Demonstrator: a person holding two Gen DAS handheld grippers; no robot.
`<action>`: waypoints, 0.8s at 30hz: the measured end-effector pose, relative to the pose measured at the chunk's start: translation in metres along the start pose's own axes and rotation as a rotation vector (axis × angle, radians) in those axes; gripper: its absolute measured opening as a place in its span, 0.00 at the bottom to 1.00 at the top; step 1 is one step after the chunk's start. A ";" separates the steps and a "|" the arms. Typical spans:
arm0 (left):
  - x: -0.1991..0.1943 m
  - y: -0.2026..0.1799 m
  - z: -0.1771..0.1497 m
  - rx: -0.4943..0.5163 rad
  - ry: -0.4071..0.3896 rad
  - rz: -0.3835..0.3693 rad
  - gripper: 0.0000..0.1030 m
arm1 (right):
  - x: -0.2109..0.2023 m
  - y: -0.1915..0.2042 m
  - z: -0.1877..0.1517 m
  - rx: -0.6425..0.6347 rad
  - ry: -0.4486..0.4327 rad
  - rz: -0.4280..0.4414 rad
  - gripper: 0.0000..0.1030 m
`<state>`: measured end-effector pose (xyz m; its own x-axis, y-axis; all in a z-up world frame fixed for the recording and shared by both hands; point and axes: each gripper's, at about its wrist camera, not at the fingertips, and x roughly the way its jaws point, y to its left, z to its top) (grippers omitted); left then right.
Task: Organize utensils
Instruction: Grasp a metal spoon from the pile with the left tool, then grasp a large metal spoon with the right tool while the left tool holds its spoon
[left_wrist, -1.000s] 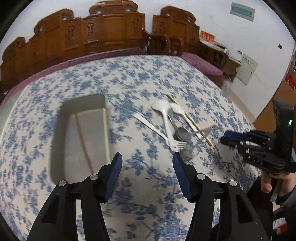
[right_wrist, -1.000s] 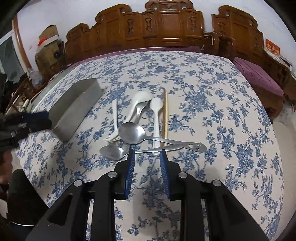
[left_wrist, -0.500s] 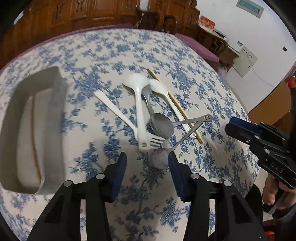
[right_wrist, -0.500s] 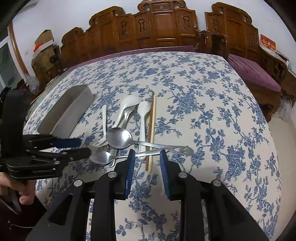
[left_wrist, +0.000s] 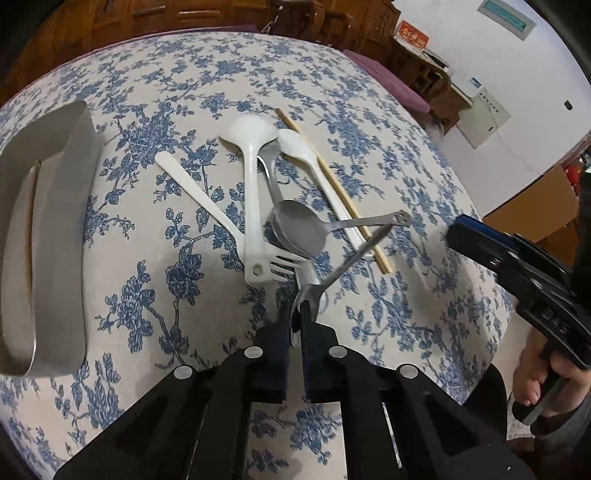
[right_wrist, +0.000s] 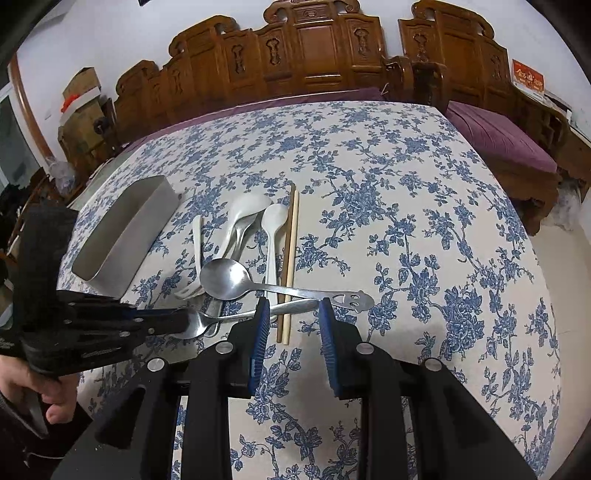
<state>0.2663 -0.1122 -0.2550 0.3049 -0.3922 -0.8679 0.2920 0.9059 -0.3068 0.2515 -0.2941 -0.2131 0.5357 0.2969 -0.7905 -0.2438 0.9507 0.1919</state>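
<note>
My left gripper (left_wrist: 295, 309) is shut on the bowl of a metal spoon (left_wrist: 347, 254), whose handle slants up to the right over the pile. From the right wrist view, the left gripper (right_wrist: 180, 321) pinches that spoon (right_wrist: 258, 313) at the left. The pile holds a smiley-handled metal spoon (left_wrist: 298, 229), a white ladle spoon (left_wrist: 251, 162), a white fork (left_wrist: 207, 199), a smaller white spoon (left_wrist: 303, 147) and wooden chopsticks (left_wrist: 334, 186). My right gripper (right_wrist: 291, 326) is open just above the near chopstick ends (right_wrist: 283, 325), holding nothing. It shows at the right (left_wrist: 457, 232).
A grey metal box (left_wrist: 79, 221) stands left of the pile on the blue-flowered tablecloth (left_wrist: 369, 92), with a chopstick (left_wrist: 29, 221) inside. Carved wooden chairs (right_wrist: 314, 44) line the far side. A hand (right_wrist: 40, 387) grips the left tool.
My left gripper moved down and right from the box to the pile, and its jaws closed on the nearest metal spoon's bowl. The right gripper barely moved and kept its opening.
</note>
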 end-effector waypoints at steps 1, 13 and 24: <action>-0.004 -0.001 -0.001 0.001 -0.008 -0.006 0.02 | 0.000 0.000 0.000 0.000 0.001 -0.001 0.29; -0.065 -0.012 -0.023 0.010 -0.152 0.012 0.01 | 0.003 0.000 -0.003 -0.003 0.006 -0.009 0.29; -0.112 0.015 -0.040 -0.048 -0.267 0.051 0.01 | 0.022 0.019 -0.008 -0.013 0.045 0.012 0.29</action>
<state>0.1999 -0.0481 -0.1780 0.5479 -0.3687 -0.7509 0.2288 0.9295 -0.2894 0.2522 -0.2702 -0.2312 0.4962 0.3039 -0.8133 -0.2603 0.9457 0.1946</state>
